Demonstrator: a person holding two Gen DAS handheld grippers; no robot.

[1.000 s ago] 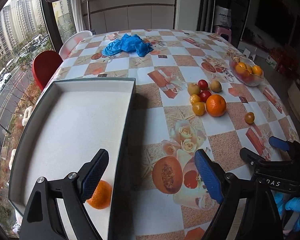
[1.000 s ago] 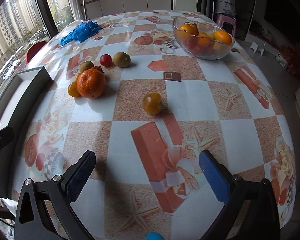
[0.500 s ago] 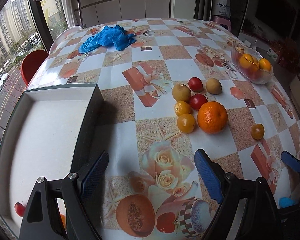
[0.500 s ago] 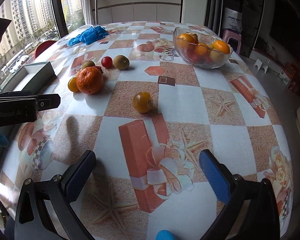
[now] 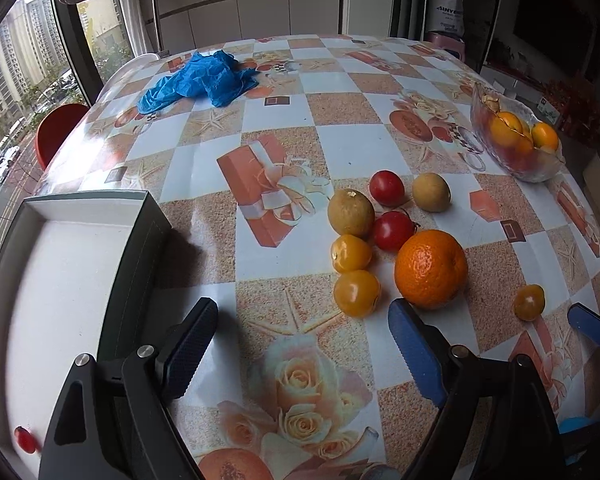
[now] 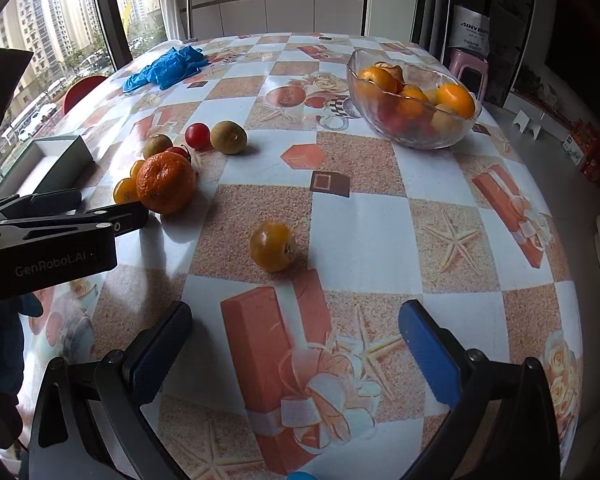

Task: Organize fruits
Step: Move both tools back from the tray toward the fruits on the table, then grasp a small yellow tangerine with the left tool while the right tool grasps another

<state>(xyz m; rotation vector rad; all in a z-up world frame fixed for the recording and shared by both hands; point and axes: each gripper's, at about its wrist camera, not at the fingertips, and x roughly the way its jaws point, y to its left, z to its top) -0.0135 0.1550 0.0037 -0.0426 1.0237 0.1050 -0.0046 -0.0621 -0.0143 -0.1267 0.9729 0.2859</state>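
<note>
On checked table (image 5: 340, 144), fruit cluster, orange (image 5: 431, 274), open left hand-held gripper (image 5: 304, 350)

On the table (image 5: 352, 148), a cluster of fruit: orange (image 5: 431, 274) at the near right, two small tomatoes (image 5: 356, 294) just left of it, two more (image 5: 387, 187) behind, round fruits (image 5: 351, 212) at the back. Off to the right and apart, a lone small fruit (image 5: 529, 302); in the right wrist view, nearest the camera (image 6: 272, 245). At the far right, a bowl (image 5: 516, 160) with fruit in it. At the left edge, a tray (image 5: 136, 248), one small fruit (image 5: 25, 439) in its near corner. Far back left, a crumpled cloth (image 5: 198, 82). Beyond the left table edge, a chair (image 5: 56, 132).
</note>
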